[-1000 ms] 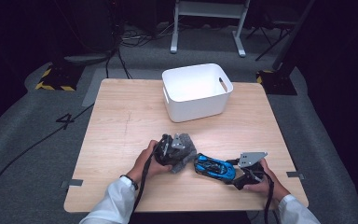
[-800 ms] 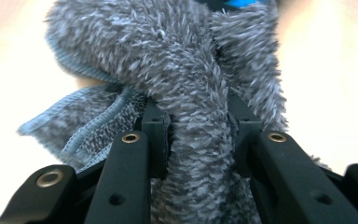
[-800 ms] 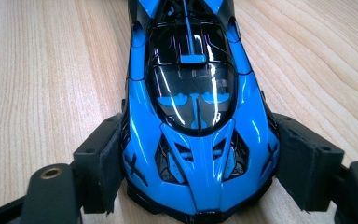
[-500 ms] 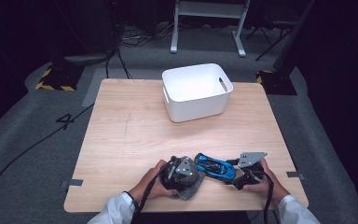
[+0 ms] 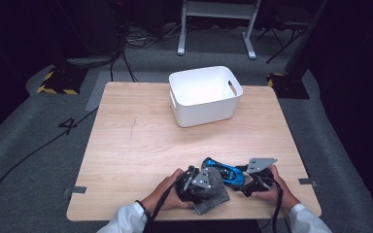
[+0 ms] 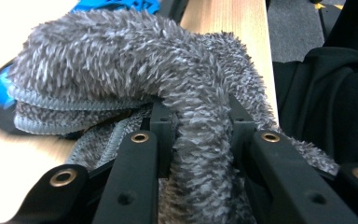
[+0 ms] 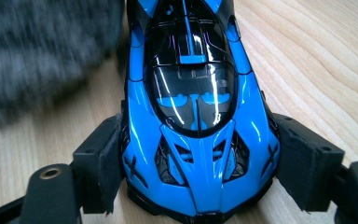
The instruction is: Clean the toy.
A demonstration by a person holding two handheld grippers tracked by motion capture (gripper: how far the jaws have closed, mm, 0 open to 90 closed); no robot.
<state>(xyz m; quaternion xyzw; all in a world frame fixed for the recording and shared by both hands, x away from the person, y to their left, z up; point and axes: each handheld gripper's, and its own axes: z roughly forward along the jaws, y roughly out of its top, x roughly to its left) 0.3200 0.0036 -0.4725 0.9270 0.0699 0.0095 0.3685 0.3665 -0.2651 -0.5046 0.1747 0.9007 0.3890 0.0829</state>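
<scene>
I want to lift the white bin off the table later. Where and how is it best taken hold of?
Probably by a short end wall of the bin, at the handle slot, coming from above with one jaw inside and one outside. It stands upright, open-topped and looks empty, so the thin rim is free; the whole body looks too wide for the jaws.

- Cloth [image 6: 135,60]: grey, shaggy, deep matt pile with ribbed stitched edges.
- Toy car [image 7: 198,116]: glossy blue body, smooth, with shiny dark glazing that throws back the light.
- Desk [image 5: 141,141]: pale wood, visible grain, matt.
- Bin [image 5: 205,95]: white plastic, smooth, faint sheen.
- Right hand-held gripper [image 7: 200,168]: matt black plastic with brass-coloured inserts; its pads [image 7: 102,163] look like rough, felt-like foam.
</scene>
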